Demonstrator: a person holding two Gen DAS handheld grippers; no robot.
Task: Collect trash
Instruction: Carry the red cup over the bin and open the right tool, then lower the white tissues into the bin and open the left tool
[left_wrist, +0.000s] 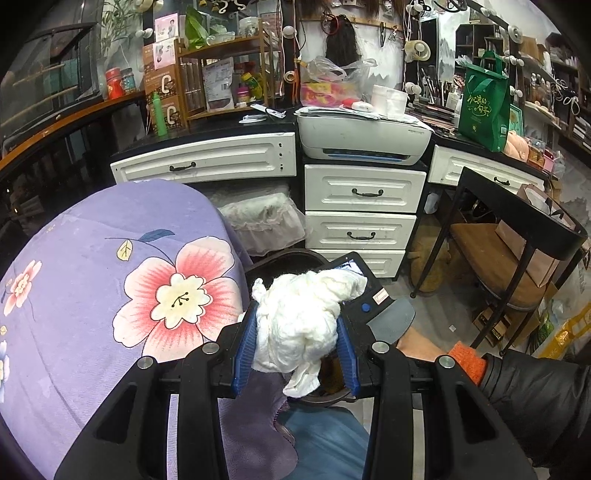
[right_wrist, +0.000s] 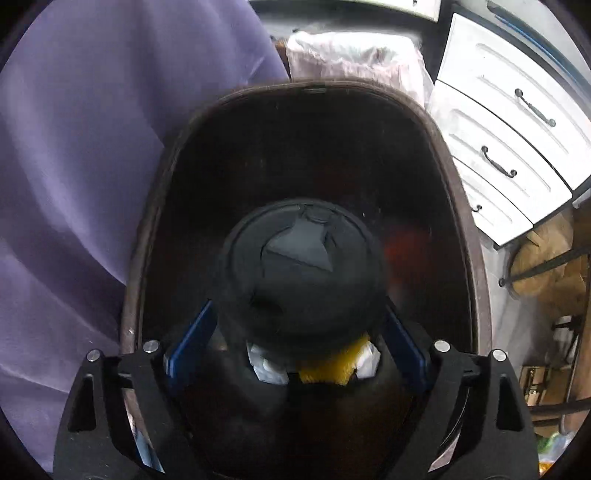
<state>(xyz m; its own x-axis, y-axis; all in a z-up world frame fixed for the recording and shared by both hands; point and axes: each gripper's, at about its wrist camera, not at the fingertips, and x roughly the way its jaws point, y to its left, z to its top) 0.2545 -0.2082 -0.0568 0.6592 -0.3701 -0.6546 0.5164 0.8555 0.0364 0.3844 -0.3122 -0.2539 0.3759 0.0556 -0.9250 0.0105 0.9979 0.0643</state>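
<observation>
The left gripper is closed on a crumpled tissue wad, held just right of the purple cloth. The wad looks light and soft, so it will crush; a loose tail dangles and could snag. The right gripper, over the dark bin, spans a blurred black cup; whether it grips, I cannot tell. White drawers stand far right.

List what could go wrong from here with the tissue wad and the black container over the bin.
1. The white tissue wad in the left gripper trails a loose tail that may snag or tear off.
2. The black round container in the right gripper looks blurred, perhaps already slipping into the dark bin.
</observation>
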